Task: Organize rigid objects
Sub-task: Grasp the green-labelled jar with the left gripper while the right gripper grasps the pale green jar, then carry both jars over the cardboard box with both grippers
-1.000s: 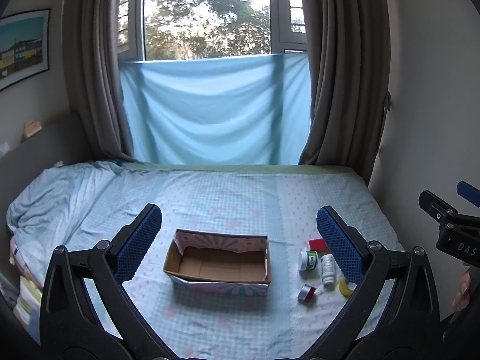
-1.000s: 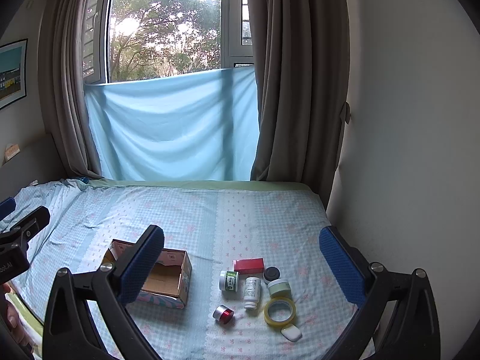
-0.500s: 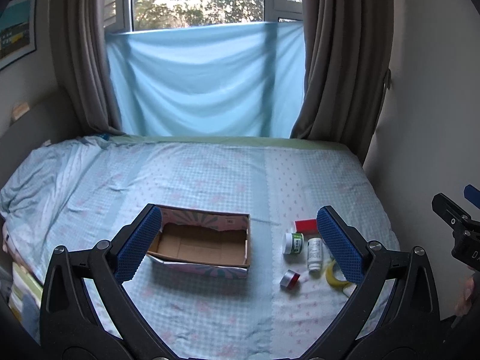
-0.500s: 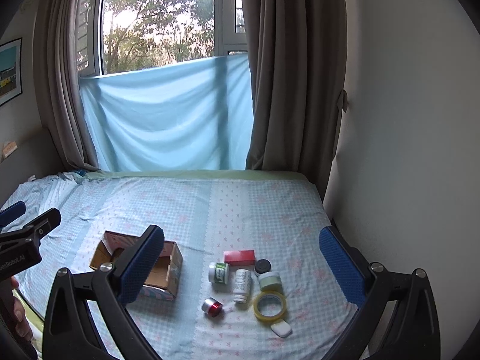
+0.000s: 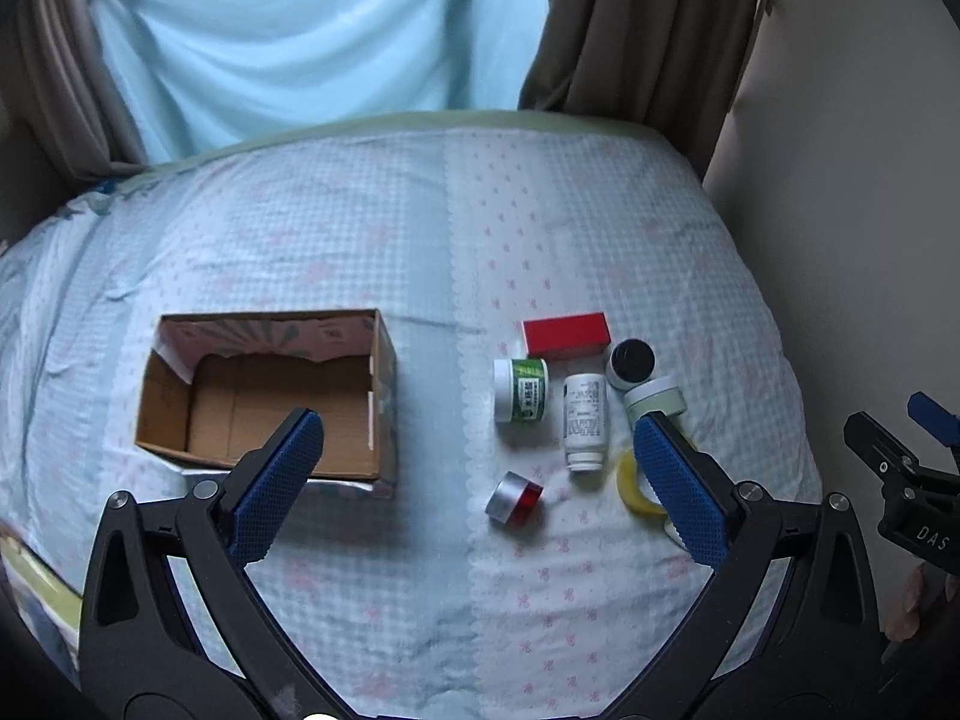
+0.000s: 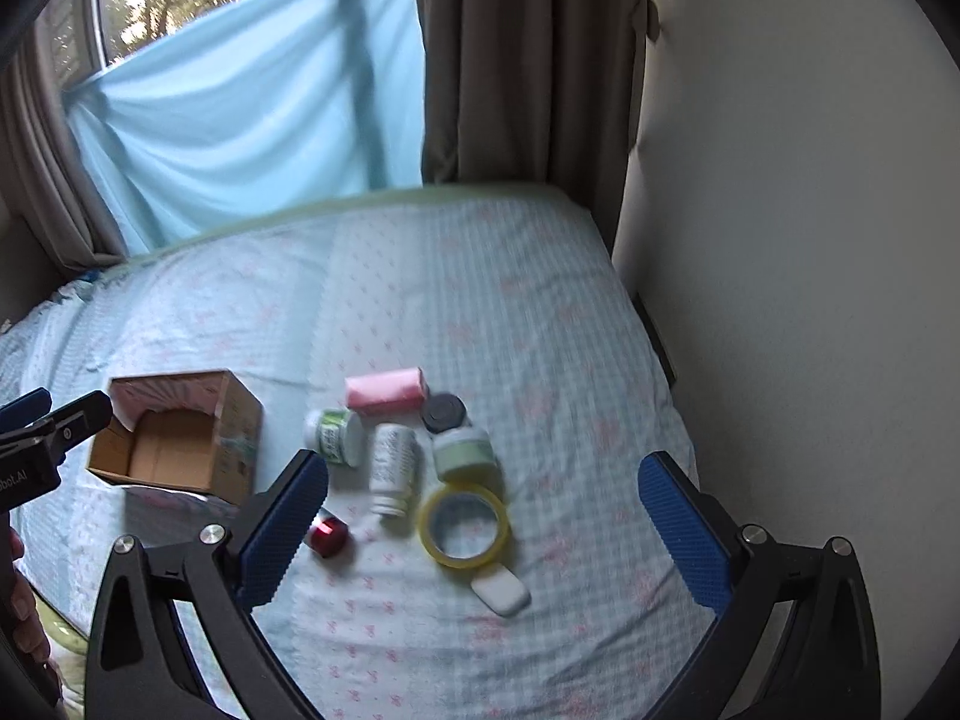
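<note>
Two grippers hover above the bed (image 5: 420, 240), both with jaws spread wide and holding nothing. The left gripper (image 5: 480, 480) hangs over the near part of the bed, its left finger over the near wall of the cardboard box (image 5: 384, 372), its right finger overlapping the yellow tape roll (image 5: 633, 483). The right gripper (image 6: 483, 519) hangs over the cluster of small items; the wrist picture is motion-blurred.

Cluster, on the right half of the bed, toward the near edge:
- red and silver cap (image 5: 514, 499), lying on its side, nearest the near edge, apart from the others;
- white pill bottle (image 5: 584, 420), lying down, cap toward the near edge;
- green-labelled jar (image 5: 521, 391), lying just left of the pill bottle;
- red box (image 5: 566, 334), flat, at the far side of the cluster;
- black-lidded jar (image 5: 630, 362), just right of the red box;
- pale green jar (image 5: 654, 401), next to the black-lidded jar on its near side;
- yellow tape roll, flat, near side of the pale green jar;
- white eraser-like block (image 6: 500, 593), beside the tape roll on its near side.

Cardboard box stands open-topped on the left half of the bed, well apart from the cluster, interior bare. Light blue cloth (image 5: 312, 36) hangs beyond the far edge, between brown curtains (image 5: 636, 30).
</note>
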